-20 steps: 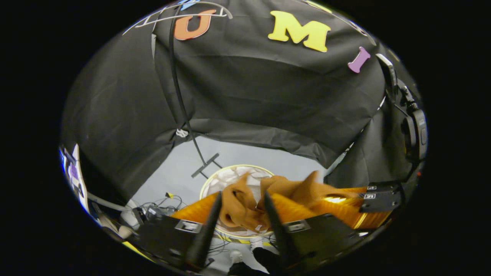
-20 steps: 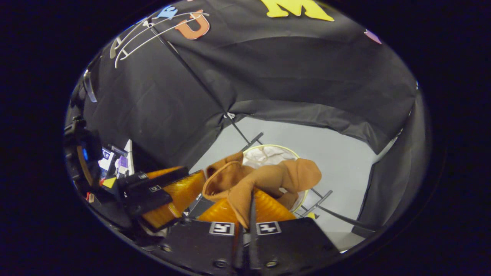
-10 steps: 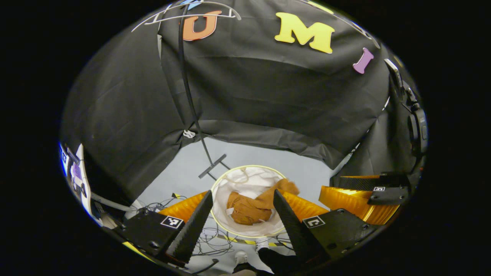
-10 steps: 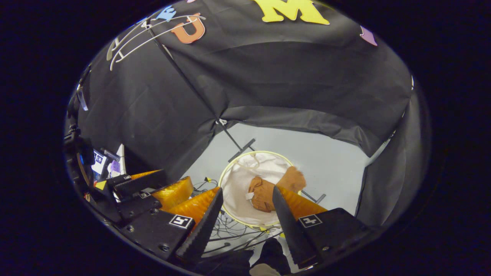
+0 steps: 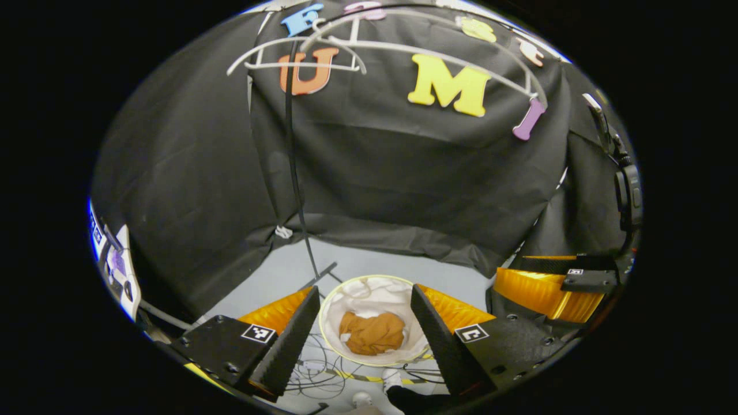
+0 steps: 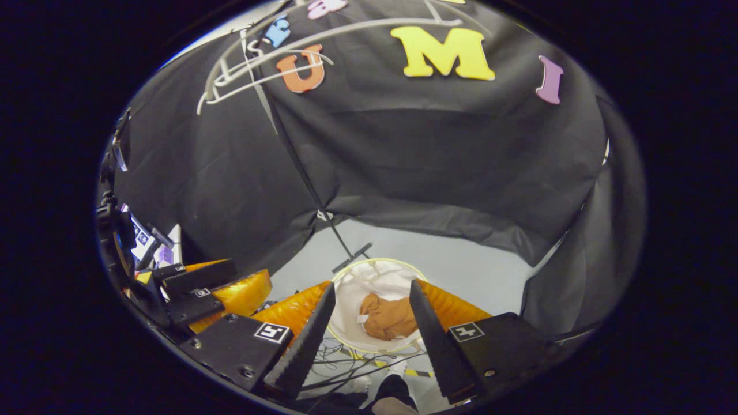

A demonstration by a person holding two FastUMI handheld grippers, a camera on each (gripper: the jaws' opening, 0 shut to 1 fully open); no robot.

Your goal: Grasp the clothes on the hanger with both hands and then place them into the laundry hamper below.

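Left tool (image 5: 357,340): fingers spread wide, nothing held. Right tool (image 6: 369,340): likewise spread wide, nothing gripped; it is also seen at 3 o'clock in the left gripper view, and the left one at 9 o'clock in the right gripper view.

Between both finger pairs, below on the floor, the laundry hamper (image 5: 331,288) is seen: round, pale rim, white liner. The clothes (image 5: 372,333), a brown bundle, are lying inside it, toward the 6 o'clock side of the liner in the left gripper view and toward the 4 o'clock side in the right gripper view (image 6: 392,317). No part is seen draped over the rim. The place step is judged done.

At the hamper's 6 o'clock edge, loose cables (image 5: 323,374) and a shoe (image 5: 392,380) are noted on the floor. At 11 o'clock of the hamper, the black stand pole (image 5: 294,173) is footed just beside the rim.

Farthest, at 12 o'clock, the white hanger (image 5: 300,55) is seen bare against the wall cloth.

Risks from here:
- Hamper is light and soft-sided by the look; a low retreat could clip the rim and tip it.
- Cables just beside the base could be snagged by a foot, dragging the hamper.
- Stand pole could be knocked if either tool is swung up carelessly; hanger would be shaken off.
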